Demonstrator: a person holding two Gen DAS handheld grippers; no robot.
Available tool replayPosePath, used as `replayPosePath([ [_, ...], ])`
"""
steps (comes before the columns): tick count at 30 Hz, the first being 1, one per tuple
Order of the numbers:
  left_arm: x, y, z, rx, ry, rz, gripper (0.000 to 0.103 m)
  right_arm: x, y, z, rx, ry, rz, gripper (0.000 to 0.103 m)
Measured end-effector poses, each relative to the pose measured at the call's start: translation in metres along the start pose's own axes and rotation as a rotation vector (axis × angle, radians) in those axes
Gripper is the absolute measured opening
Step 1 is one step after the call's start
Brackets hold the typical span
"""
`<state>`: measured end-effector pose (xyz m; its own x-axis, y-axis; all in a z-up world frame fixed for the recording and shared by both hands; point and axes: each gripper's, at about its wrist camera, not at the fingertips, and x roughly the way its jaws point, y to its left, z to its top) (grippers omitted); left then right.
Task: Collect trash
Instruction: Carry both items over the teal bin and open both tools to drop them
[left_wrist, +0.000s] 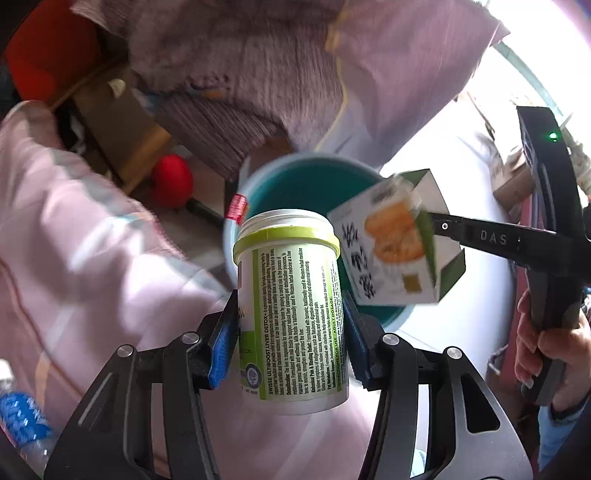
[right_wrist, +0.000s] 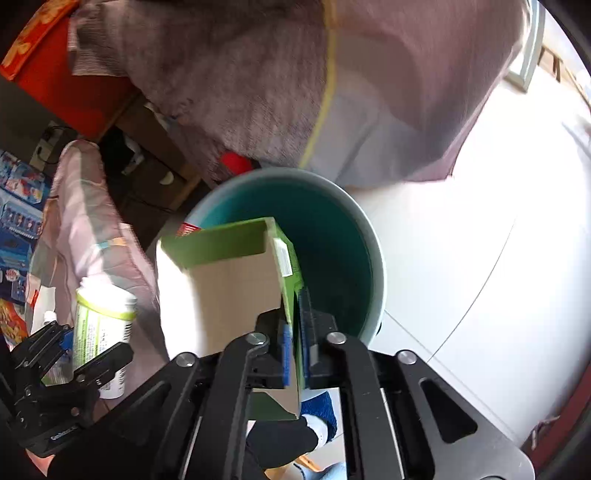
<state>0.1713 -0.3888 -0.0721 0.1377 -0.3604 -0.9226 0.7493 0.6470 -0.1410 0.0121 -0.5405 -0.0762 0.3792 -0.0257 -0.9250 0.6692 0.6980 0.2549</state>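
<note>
My left gripper (left_wrist: 290, 314) is shut on a white supplement jar (left_wrist: 291, 314) with a lime-green label, held upright just before the teal bin (left_wrist: 306, 184). Beside it, an open green cardboard box (left_wrist: 391, 243) hangs over the bin's mouth at the tip of my right gripper (left_wrist: 432, 221). In the right wrist view, my right gripper (right_wrist: 297, 317) has one thin wall of the green box (right_wrist: 229, 280) between its blue pads, above the bin's grey rim (right_wrist: 376, 258). The jar (right_wrist: 99, 321) and left gripper (right_wrist: 86, 347) show at lower left. The bin's inside looks dark and bare.
Pink bedding (left_wrist: 92, 258) lies left of the bin. A grey-purple blanket (right_wrist: 240, 81) hangs over its far side. White floor (right_wrist: 480, 221) spreads to the right. A red ball (left_wrist: 171, 181), a wooden shelf (left_wrist: 122, 129) and a water bottle (left_wrist: 22, 417) sit left. A hand (left_wrist: 546, 343) grips the right tool.
</note>
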Motion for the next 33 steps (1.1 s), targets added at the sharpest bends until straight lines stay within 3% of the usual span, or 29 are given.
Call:
replayPosePath([
  [6,0.030,-0.008,0.014,0.024,0.054,-0.007,0.052,0.003,-0.013,0.006,0.015,-0.004,0.003,0.018],
  [11,0.050,-0.011,0.018,0.043,0.094,0.005,0.053,-0.007,-0.020,0.007,0.033,-0.041,0.004,0.058],
  [15,0.061,-0.011,0.021,0.041,0.117,0.026,0.054,-0.011,-0.023,0.010,0.054,-0.053,0.011,0.074],
  [23,0.049,-0.006,0.017,0.016,0.083,0.027,0.072,-0.010,-0.021,0.012,0.074,-0.032,-0.008,0.076],
  [27,0.034,-0.002,0.009,-0.011,0.044,0.021,0.087,-0.013,-0.013,0.011,0.067,-0.023,-0.020,0.079],
  [33,0.000,0.012,-0.008,-0.066,-0.019,0.010,0.090,-0.024,0.015,0.003,0.013,-0.020,-0.034,0.079],
])
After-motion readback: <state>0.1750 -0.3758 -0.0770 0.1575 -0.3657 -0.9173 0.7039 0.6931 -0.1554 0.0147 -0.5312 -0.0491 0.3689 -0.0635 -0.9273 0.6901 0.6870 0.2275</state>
